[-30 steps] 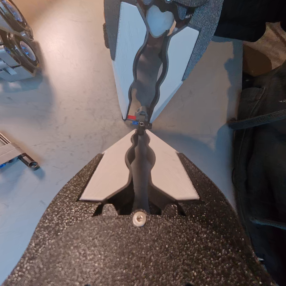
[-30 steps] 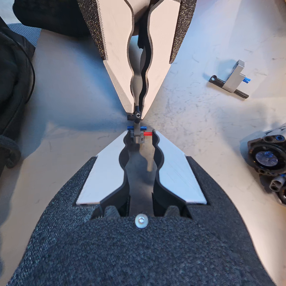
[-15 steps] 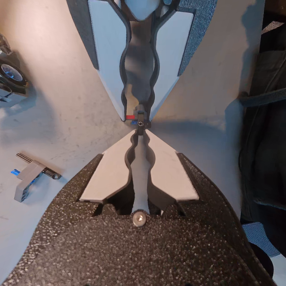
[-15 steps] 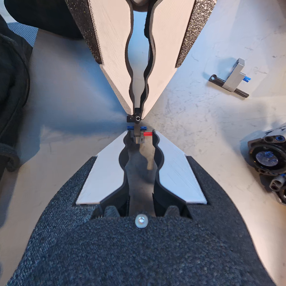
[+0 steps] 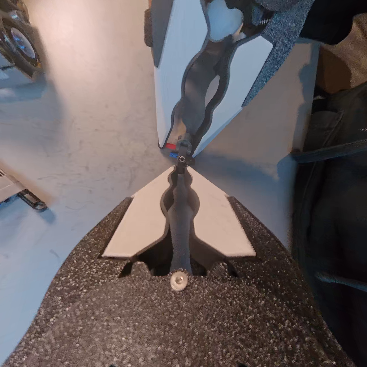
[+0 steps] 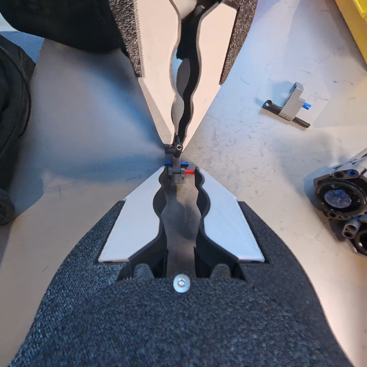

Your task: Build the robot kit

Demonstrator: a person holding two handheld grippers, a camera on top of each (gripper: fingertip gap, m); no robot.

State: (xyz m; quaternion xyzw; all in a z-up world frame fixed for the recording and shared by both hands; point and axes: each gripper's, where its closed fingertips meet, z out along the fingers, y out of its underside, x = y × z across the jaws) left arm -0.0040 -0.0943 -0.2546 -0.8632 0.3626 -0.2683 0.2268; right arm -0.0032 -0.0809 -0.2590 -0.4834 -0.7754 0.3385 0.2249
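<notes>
Pale worktop (image 6: 258, 178) carries all. Left gripper (image 5: 181, 167) closed on black connector (image 5: 181, 158), as before. Right gripper (image 6: 179, 168) part open, fingers either side of grey piece (image 6: 175, 172) with red pin (image 6: 189, 171) and blue pin (image 6: 167, 163); whether they grip it, cannot tell. Black motor block (image 6: 341, 200) at right edge. Grey bracket on black axle (image 6: 288, 105) farther back right, unchanged.
</notes>
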